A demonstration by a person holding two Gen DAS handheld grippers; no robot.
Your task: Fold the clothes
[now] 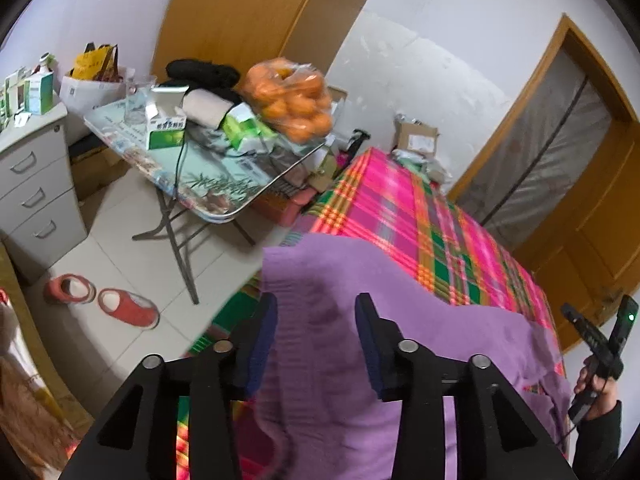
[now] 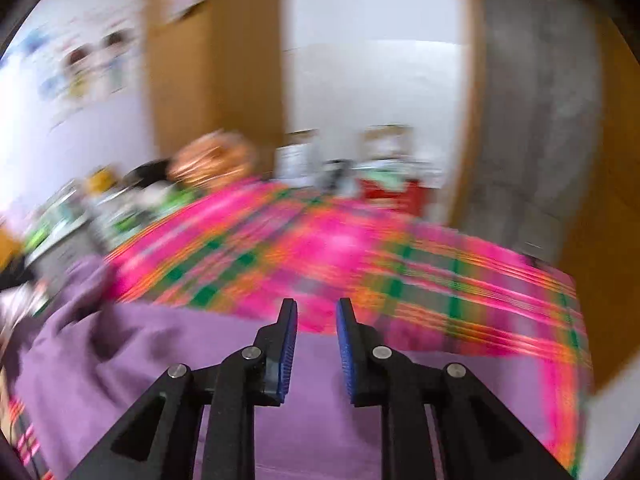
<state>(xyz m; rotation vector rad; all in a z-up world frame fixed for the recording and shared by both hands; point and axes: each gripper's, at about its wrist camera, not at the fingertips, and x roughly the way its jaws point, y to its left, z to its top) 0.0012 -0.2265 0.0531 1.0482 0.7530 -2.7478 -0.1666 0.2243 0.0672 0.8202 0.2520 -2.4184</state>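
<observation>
A purple garment (image 1: 360, 300) lies spread on a bed with a pink, green and orange plaid cover (image 1: 420, 208). My left gripper (image 1: 316, 312) hovers over the garment's left part. Its jaws stand wide apart, and the cloth shows below them with neither pad pressing on it. In the blurred right wrist view the purple garment (image 2: 180, 344) fills the lower left. My right gripper (image 2: 317, 306) is above the garment's far edge with a narrow gap and nothing between its blue pads. A person's hand (image 1: 596, 384) holds that gripper at the right edge of the left wrist view.
A folding table (image 1: 200, 172) with a bag of oranges (image 1: 292, 100), boxes and a cable stands left of the bed. A grey drawer cabinet (image 1: 36, 184) and red slippers (image 1: 124, 306) are on the tiled floor. A wooden door (image 1: 592, 184) is at the right.
</observation>
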